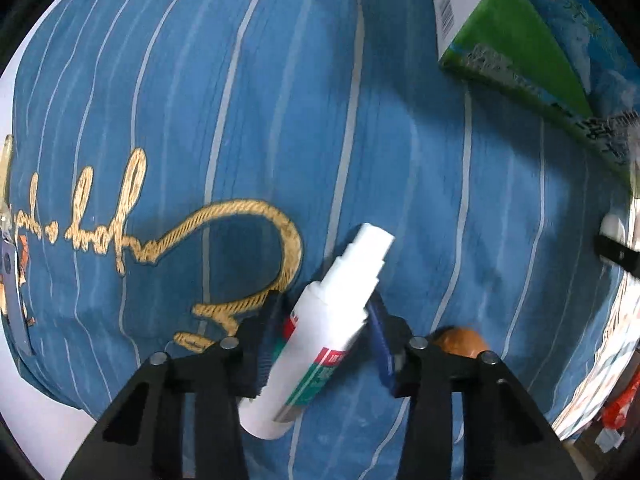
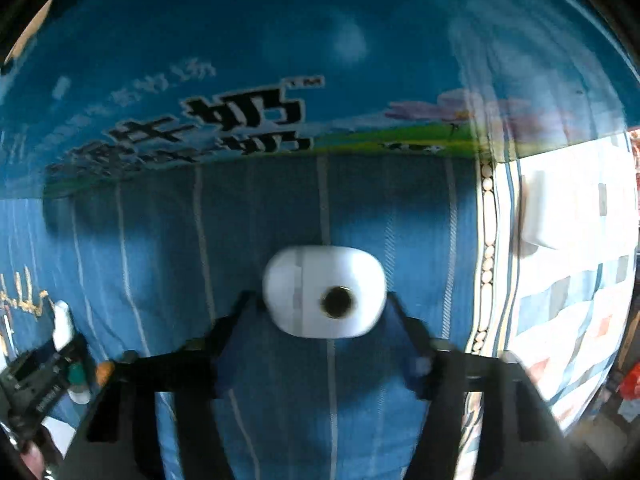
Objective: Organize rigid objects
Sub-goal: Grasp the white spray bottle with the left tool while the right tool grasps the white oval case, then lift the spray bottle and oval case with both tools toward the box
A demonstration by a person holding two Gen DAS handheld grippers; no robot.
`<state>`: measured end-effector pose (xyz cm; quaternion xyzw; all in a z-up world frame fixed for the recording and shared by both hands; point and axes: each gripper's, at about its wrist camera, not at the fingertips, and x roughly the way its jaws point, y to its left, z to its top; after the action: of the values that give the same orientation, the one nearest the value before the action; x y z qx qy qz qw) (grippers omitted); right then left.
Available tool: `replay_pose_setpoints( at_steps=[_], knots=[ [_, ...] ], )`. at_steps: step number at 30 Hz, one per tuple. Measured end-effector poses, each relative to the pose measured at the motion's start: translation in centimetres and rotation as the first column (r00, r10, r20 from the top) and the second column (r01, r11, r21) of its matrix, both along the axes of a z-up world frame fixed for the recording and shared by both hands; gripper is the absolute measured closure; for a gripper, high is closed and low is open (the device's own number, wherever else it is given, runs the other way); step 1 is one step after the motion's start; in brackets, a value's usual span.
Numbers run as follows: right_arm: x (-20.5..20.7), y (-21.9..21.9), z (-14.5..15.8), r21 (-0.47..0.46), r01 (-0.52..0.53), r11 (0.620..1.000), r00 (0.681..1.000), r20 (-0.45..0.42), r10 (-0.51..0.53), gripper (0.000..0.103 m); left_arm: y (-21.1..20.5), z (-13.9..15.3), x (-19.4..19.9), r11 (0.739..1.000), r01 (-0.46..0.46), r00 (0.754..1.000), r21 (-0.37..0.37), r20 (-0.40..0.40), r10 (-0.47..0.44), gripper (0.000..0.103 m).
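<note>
A white spray bottle with a red and green label lies slanted on the blue striped cloth. My left gripper is shut on it, a blue pad pressing each side of its body. A white bottle stands upright on the same cloth, and I see it from above with its dark open neck. My right gripper is shut on it, its fingers against both sides, though the picture is blurred. The left gripper with the spray bottle's tip shows at the lower left of the right wrist view.
A big blue and green milk carton stands close behind both grippers. A brown round object sits beside my left gripper's right finger. A patterned quilt with a white item lies to the right. Red clutter is at the lower right.
</note>
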<state>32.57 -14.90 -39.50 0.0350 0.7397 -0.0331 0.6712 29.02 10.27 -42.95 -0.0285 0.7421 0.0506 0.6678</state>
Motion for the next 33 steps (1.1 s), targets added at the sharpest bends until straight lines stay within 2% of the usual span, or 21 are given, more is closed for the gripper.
replay_pose_setpoints(
  at_steps=[4,10,16,21,22,26,29,33],
  knots=[
    [-1.1,-0.8,-0.3,0.027,0.012,1.000,0.999,-0.034,-0.011,0.044,-1.1,0.3,1.2,1.000,-0.008,1.000,-0.003,0.016,0.008,0.067],
    [-5.3,-3.0,-0.8,0.037,0.023,0.999,0.996,-0.092,-0.020,0.044,-2.7,0.6,1.7,0.999,-0.017,0.999,-0.034,0.033,0.018,0.067],
    [-7.0,-4.4,-1.5,0.024,0.032,0.999,0.994,-0.104,-0.029,0.043,-3.6,0.5,1.2,0.999,-0.013,0.999,-0.030,0.031,0.014,0.060],
    [-7.1,-2.9,-1.5,-0.024,0.005,1.000,0.997,-0.083,-0.007,0.043,-4.4,-0.2,1.2,1.000,0.015,1.000,-0.010,-0.002,-0.015,0.060],
    [-6.9,-2.6,-1.6,-0.024,0.005,1.000,0.997,-0.080,-0.007,0.044,-4.7,-0.2,1.0,1.000,0.017,1.000,-0.007,0.001,-0.017,0.063],
    [-7.0,-0.9,-1.1,-0.038,-0.018,0.999,0.997,-0.071,0.015,0.045,-5.2,0.0,0.7,1.000,0.020,1.000,0.000,0.023,-0.020,0.069],
    [-7.3,0.3,-0.6,-0.031,-0.034,0.999,0.997,-0.076,0.031,0.045,-3.9,-0.4,-1.5,1.000,0.018,0.999,-0.001,0.042,-0.017,0.071],
    [-8.5,1.3,0.5,-0.011,-0.044,0.999,0.997,-0.062,0.043,0.045,-4.2,0.9,-2.6,1.000,-0.005,0.997,-0.022,0.079,0.007,0.071]
  ],
)
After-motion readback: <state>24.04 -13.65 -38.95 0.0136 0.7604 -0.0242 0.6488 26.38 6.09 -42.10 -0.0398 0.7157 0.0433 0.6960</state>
